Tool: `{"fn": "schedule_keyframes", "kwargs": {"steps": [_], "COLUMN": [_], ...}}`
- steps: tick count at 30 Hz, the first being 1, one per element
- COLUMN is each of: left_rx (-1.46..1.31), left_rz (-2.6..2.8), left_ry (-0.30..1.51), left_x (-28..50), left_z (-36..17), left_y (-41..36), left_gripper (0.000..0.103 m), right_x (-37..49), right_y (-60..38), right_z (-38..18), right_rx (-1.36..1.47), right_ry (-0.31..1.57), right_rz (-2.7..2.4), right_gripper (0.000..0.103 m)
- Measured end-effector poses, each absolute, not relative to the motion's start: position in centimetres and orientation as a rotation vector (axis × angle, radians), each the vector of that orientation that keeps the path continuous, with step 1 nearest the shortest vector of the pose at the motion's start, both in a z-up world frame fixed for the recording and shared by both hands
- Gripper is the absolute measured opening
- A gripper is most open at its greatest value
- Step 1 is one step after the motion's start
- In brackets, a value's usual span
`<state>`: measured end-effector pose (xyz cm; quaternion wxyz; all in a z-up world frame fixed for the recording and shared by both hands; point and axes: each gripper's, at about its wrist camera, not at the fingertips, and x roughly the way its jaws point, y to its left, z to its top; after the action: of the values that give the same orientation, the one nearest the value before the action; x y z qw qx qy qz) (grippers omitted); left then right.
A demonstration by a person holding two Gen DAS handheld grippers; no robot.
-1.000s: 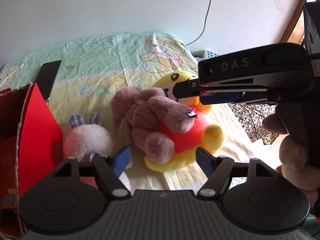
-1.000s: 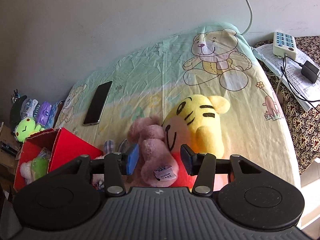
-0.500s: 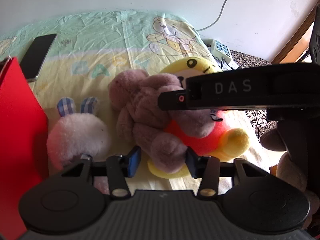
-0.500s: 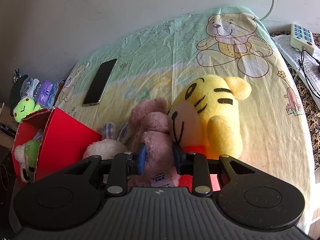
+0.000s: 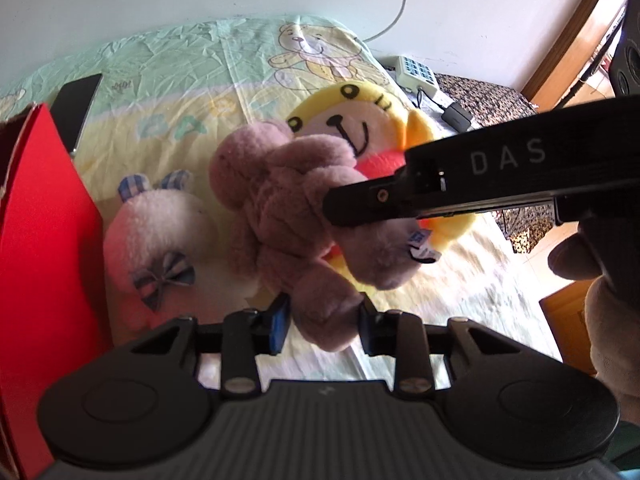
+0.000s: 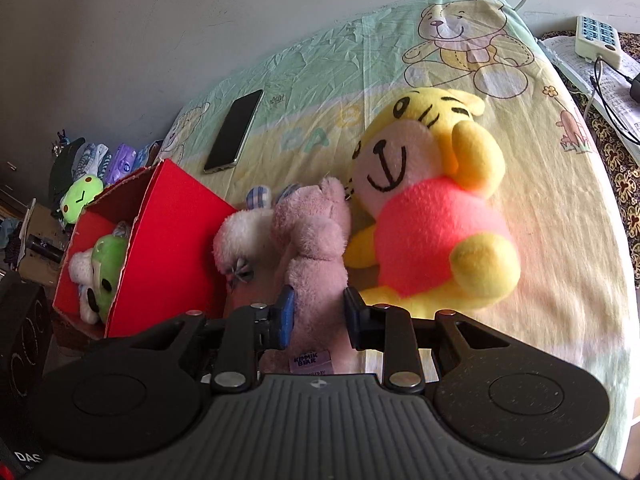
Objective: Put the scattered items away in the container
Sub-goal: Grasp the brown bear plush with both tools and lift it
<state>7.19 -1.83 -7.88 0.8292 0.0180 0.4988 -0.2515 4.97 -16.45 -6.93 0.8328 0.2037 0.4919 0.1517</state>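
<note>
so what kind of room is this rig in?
Most likely a bedroom at home: the toys lie on a bed sheet printed with cartoon bears, a phone rests on it, and a power strip with a plugged-in cable sits beside the bed against a plain wall.

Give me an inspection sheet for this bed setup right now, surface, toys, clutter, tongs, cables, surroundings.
Surface: bed sheet, crumpled, bear print.
Job's things: mauve bear lies between white bunny and yellow tiger; red box beside bunny, holding a green frog and a white toy.
Clutter: phone on sheet.
Grippers: left tongs shut on a bear limb; right tongs shut on the bear's body.
Cables: white cord on wall; power strip with a plugged lead.
Surroundings: grey wall; patterned cloth; another green toy behind box; speaker.
</note>
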Motion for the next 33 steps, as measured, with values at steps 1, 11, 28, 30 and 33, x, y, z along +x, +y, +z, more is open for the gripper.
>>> {"fn": "schedule_keyframes", "kwargs": {"steps": [1, 11, 28, 30, 33], "left_rx": [0.048, 0.11, 0.078, 0.066, 0.049], "left_rz": [-0.553, -0.697, -0.681, -0.659, -0.633], "left_ry": [1.065, 1.153, 1.122, 1.129, 1.139], "left_x": [6.4, -0.1, -0.5, 0.2, 1.3], "left_z": [-7.9, -9.5, -10.8, -11.2, -12.2], "left_y": [-1.7, -0.4, 0.2, 0.0, -0.3], "left_gripper": [0.032, 0.032, 0.072, 0.072, 0.072], "right_x": [4.3, -1.8, 0.5, 0.8, 1.2], "right_y": [-16.5, -15.9, -17.0, -16.8, -16.3], "right_z": [-7.1, -9.6, -10.5, -10.9, -11.7], "right_rx": [0.439, 0.454, 0.404, 0.419, 0.428], "right_ry": [1.052, 1.18, 1.085, 1.095, 1.118], "right_rz": [0.323, 0.318, 0.23, 0.253, 0.276], "right_gripper": [0.028, 0.028, 0.062, 0.062, 0.062]}}
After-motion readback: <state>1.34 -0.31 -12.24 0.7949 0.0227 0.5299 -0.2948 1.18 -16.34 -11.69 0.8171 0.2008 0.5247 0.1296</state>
